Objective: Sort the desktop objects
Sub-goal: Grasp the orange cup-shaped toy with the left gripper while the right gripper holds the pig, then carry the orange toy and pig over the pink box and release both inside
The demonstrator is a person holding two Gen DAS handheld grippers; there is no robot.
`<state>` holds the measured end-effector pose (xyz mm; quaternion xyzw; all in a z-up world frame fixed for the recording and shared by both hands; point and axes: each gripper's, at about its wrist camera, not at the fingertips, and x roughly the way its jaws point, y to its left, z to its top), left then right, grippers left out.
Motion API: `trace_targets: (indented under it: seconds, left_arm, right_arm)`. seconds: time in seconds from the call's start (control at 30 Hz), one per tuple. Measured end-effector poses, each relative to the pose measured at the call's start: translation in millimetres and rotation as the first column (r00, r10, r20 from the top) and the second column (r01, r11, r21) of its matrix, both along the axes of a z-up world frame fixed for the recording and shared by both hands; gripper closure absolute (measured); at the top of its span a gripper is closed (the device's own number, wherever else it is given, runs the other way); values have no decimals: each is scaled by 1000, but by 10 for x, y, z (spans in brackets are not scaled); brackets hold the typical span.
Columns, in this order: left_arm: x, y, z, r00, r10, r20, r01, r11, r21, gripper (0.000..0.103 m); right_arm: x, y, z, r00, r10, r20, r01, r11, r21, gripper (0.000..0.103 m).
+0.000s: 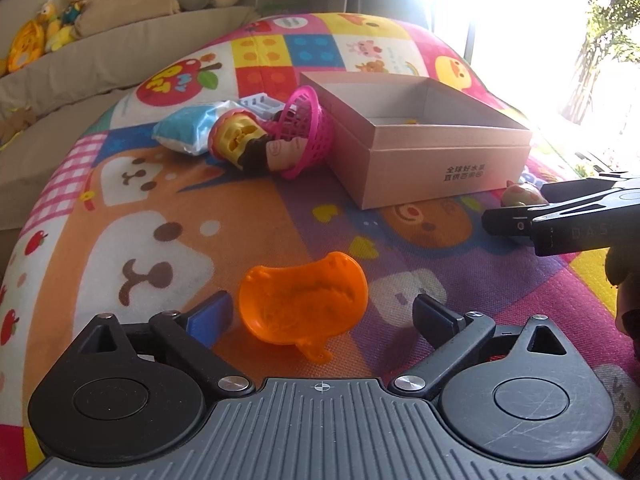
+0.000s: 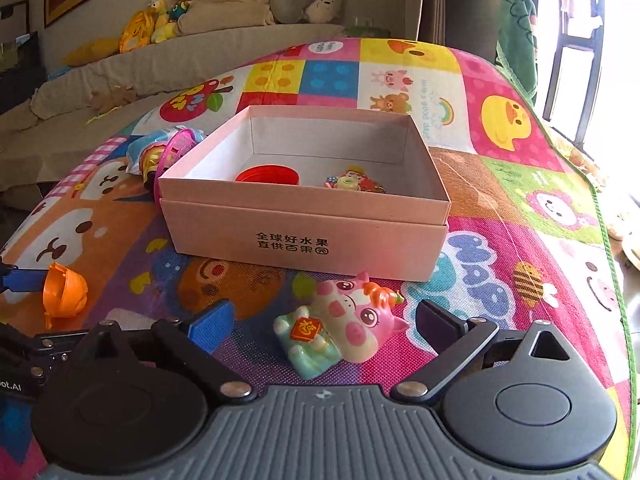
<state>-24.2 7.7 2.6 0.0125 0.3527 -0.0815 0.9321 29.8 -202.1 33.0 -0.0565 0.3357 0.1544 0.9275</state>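
My left gripper (image 1: 322, 314) is open, its fingers on either side of an orange plastic cup (image 1: 304, 304) lying on the play mat. My right gripper (image 2: 326, 320) is open around a pink and green cow figurine (image 2: 340, 324) lying on the mat in front of the pink cardboard box (image 2: 308, 236). The box holds a red lid (image 2: 267, 174) and a small colourful toy (image 2: 352, 182). The orange cup (image 2: 64, 288) shows at the left of the right wrist view. The right gripper (image 1: 560, 220) and the figurine (image 1: 522, 194) show at the right of the left wrist view.
Left of the box (image 1: 420, 160) lie a pink basket (image 1: 308, 128), a yellow and brown toy (image 1: 248, 144), a blue and white packet (image 1: 188, 128) and a small white crate (image 1: 260, 102). A sofa with plush toys (image 2: 160, 20) stands behind the mat.
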Motion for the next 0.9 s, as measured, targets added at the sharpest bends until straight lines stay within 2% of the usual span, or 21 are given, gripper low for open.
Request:
trace_targets:
  seconds: [0.13,0.33,0.57,0.83,0.87,0.9]
  left_arm:
    - [0,0,0,1000,0,0,0,1000,1,3]
    - [-2,4,0,1000,2,1,-2,1000,-4,3]
    - [-2,17,-2,1000,3,2,-3,1000,-11,3]
    - [-1,45,7,999,36,5,-36,999,0,3]
    - [-2,51,14,999,46,6,-46,999,2,3]
    - [-1,56,20,999,54,7,-54,999,4,3]
  right_arm:
    - [-23,84,1,997,74,0,-74,997,1,11]
    - [-211,149,31,982,188,21,-188,982,-7,11]
    - [-274,159,17,986,164,35,-162,985,-58,11]
    - [-190,142,-30,989,142,30,-140,988,-64,11]
    - [-180,138,-34,990,139,26,-138,989,-62,13]
    - [-172,136,-37,990,138,17,-136,989,-62,23]
